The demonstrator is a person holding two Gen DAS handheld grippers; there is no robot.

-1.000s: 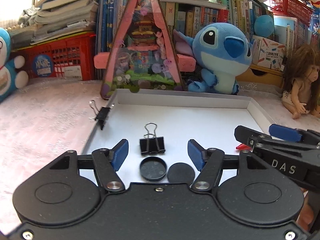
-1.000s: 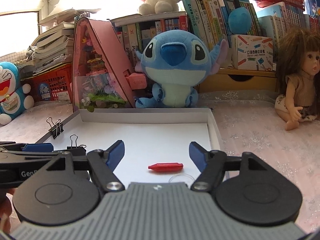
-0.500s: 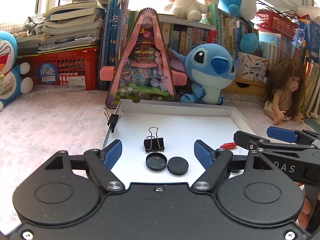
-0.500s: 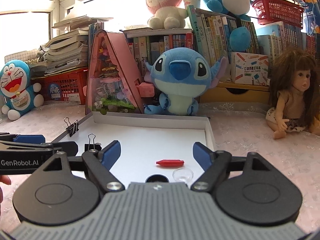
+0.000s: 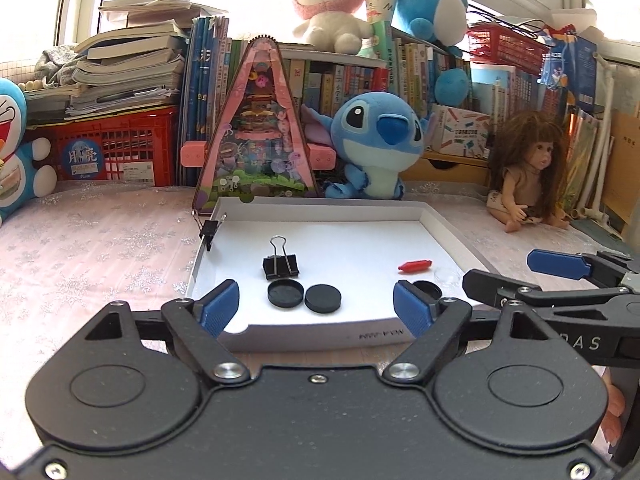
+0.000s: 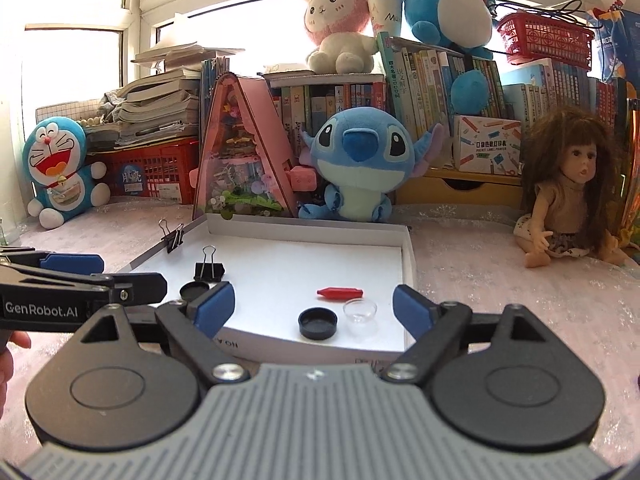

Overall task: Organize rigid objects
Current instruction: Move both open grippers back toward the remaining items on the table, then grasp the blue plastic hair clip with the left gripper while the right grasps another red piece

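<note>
A shallow white box lid (image 5: pixel 328 208) (image 6: pixel 308 230) lies on the pink cloth. In it are a black binder clip (image 5: pixel 281 266) (image 6: pixel 209 270), two black round caps (image 5: pixel 285 294) (image 5: pixel 323 298), a third black cap (image 6: pixel 318 323), a red pen-like piece (image 5: pixel 414 266) (image 6: pixel 340 293) and a clear small dish (image 6: pixel 360 312). Another binder clip (image 5: pixel 209 229) (image 6: pixel 173 239) grips the lid's left wall. My left gripper (image 5: pixel 316 308) and right gripper (image 6: pixel 312 308) are both open and empty, held just in front of the lid's near edge.
Behind the lid stand a pink triangular toy house (image 5: pixel 258 136), a blue Stitch plush (image 5: pixel 380 140) and shelves of books. A doll (image 6: pixel 572 184) sits at the right, a Doraemon plush (image 6: pixel 60 168) and red crate (image 5: pixel 116 148) at the left.
Both grippers have pulled back and up from over the lid to in front of its near edge. The objects in the lid have not moved.
</note>
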